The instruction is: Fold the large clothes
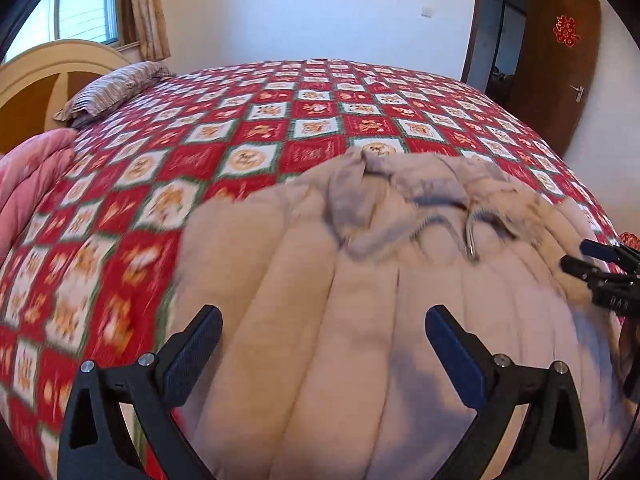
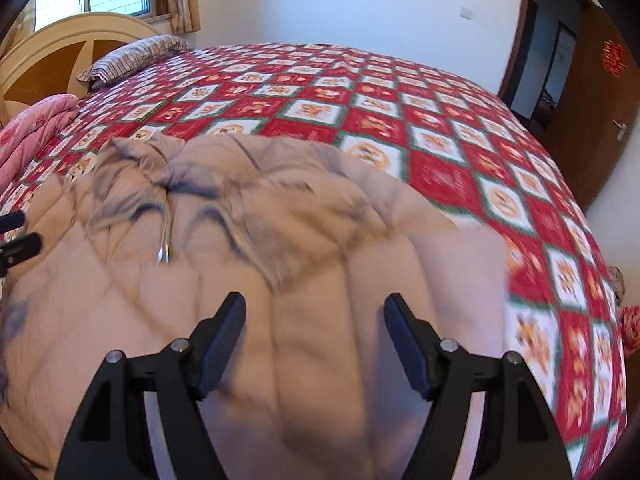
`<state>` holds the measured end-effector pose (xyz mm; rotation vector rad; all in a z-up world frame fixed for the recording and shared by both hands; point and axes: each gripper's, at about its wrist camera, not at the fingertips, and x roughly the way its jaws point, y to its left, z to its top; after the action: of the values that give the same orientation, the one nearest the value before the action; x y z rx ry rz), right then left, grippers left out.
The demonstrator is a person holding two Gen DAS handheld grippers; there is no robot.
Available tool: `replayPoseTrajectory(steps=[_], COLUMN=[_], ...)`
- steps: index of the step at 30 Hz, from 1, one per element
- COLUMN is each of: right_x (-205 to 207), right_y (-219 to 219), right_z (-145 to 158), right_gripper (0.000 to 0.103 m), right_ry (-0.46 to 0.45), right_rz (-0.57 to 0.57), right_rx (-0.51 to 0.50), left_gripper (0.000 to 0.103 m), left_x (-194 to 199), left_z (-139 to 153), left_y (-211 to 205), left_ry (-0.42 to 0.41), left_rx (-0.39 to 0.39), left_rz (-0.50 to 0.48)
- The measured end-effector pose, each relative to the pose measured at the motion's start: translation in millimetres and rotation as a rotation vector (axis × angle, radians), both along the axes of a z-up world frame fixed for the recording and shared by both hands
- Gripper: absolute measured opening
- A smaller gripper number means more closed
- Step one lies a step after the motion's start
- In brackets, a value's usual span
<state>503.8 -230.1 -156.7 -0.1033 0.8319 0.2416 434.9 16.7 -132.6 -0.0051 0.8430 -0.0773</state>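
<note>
Now a beige quilted puffer jacket (image 1: 360,280) lies flat on the red patchwork bedspread (image 1: 280,120).
Both the left gripper (image 1: 324,340) and right gripper (image 2: 314,326) hover above it, jaws spread, grasping nothing.

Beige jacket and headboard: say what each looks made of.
Beige jacket: looks like a padded, quilted synthetic shell with a matte finish; stitched channels puff up between seams, and a metal zip pull shows near the collar. The filling cannot be told. Headboard: seems wood or wood-look board, smooth, in a pale cream rim around tan panels.
</note>
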Motion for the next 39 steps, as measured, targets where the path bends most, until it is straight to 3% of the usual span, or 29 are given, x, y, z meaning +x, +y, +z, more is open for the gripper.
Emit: replayPoseTrajectory(steps=[7, 16, 24, 27, 31, 36, 39], right_x=[-58.8, -124.8, -195.1, -221.9, -249.4, -267.3, -278.3], right_y=[-40.1, -69.7, -96.4, -108.9, -134.8, -141.0, -129.0], right_z=[-14.6, -28.7, -34.5, -38.9, -46.2, -52.9, -55.0], right_gripper=[0.077, 0.082, 0.082, 0.082, 0.081, 0.047, 0.045], right_ry=[0.026, 0.048, 0.044, 0.044, 0.098, 0.168, 0.166], right_rz=[-0.08, -0.14, -0.174, -0.211, -0.261, -0.256, -0.249], right_rx=[0.058, 0.096, 0.112, 0.086, 0.181, 0.341, 0.335], left_gripper=[0.102, 0.102, 0.102, 0.102, 0.102, 0.102, 0.101], left_x=[-69.3, -126.4, -185.1, -205.1, -226.8, -241.9, -250.0], left_z=[-15.8, -43.7, -49.8, -52.4, -63.0, -65.5, -66.6], left_y=[17.8, 27.7, 41.2, 54.3, 70.6, 67.6, 62.4], left_ry=[0.007, 0.072, 0.034, 0.039, 0.066, 0.078, 0.08], left_rx=[0.026, 0.01, 0.061, 0.042, -0.048, -0.105, -0.111], left_rz=[0.035, 0.051, 0.044, 0.061, 0.064, 0.023, -0.003])
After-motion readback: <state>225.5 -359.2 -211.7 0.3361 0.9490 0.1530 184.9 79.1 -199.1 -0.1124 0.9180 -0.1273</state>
